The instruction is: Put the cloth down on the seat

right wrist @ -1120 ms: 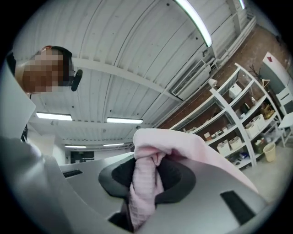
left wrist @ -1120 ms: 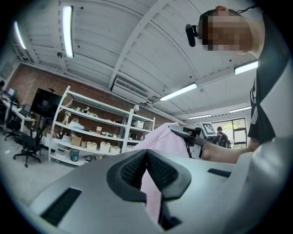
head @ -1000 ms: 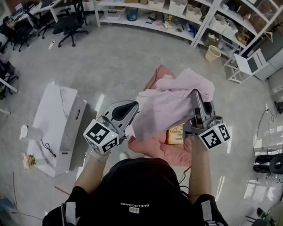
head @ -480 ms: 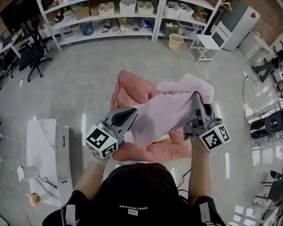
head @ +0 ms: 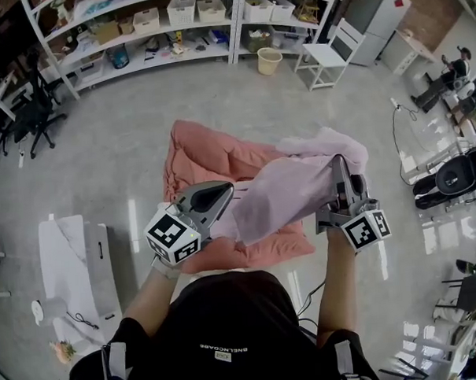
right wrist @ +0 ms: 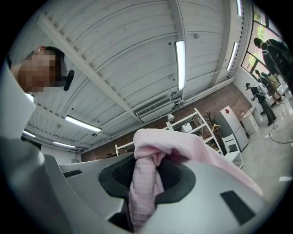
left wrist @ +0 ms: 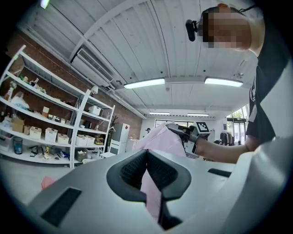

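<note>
A pale pink cloth (head: 289, 189) is stretched in the air between my two grippers, above a salmon-pink cushioned seat (head: 213, 159) on the floor. My left gripper (head: 222, 195) is shut on the cloth's near left edge; in the left gripper view a thin fold of the cloth (left wrist: 151, 189) runs between its jaws. My right gripper (head: 338, 163) is shut on the right end, where a bunched roll of the cloth (right wrist: 143, 187) sits between the jaws and drapes over the right one. Both grippers point upward toward the ceiling.
White shelving (head: 175, 23) with bins lines the far wall. A white chair (head: 325, 51) and a beige bucket (head: 269, 60) stand near it. A white box-like table (head: 76, 259) lies at the left. Office chairs (head: 30, 115) are at far left, another person (head: 446, 78) at far right.
The head view has swung so the seat lies further left and more of it shows. Both grippers keep their hold on the cloth, stretched the same way.
</note>
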Motion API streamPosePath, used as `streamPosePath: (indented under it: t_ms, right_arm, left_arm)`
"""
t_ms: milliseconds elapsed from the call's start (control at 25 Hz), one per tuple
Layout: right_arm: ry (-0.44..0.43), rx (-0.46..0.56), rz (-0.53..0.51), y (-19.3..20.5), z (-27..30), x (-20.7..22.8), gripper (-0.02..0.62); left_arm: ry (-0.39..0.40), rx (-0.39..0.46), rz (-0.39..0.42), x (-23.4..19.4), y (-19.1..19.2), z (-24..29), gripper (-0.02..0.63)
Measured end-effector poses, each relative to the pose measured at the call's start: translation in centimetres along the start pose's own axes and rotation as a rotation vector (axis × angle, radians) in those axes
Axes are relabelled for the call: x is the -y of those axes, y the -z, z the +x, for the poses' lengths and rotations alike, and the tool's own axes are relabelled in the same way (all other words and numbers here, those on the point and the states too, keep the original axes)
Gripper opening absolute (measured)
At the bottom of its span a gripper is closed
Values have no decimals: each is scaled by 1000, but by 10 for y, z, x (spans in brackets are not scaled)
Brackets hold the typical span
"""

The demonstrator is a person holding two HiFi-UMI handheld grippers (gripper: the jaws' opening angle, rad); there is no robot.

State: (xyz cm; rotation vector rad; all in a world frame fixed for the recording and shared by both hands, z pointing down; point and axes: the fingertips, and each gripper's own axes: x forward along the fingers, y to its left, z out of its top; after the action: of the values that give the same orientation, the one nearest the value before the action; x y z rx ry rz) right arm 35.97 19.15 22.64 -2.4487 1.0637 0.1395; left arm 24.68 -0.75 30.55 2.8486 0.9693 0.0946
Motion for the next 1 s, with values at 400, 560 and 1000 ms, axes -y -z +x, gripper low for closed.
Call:
streamPosePath:
  t_ms: [400,560,1000]
  right_arm:
    - [70,26,-57,-39,-28,51,118]
    - [82,11,-70,-41,-35,67,118]
    - [132,-175,-36,27,-57,129,118]
  left_arm:
    - [15,-26,-18,14,11,32,14]
    - [14,-43,-24,18,19,44,14]
    - [-36,-102,-56,34,61,63,14]
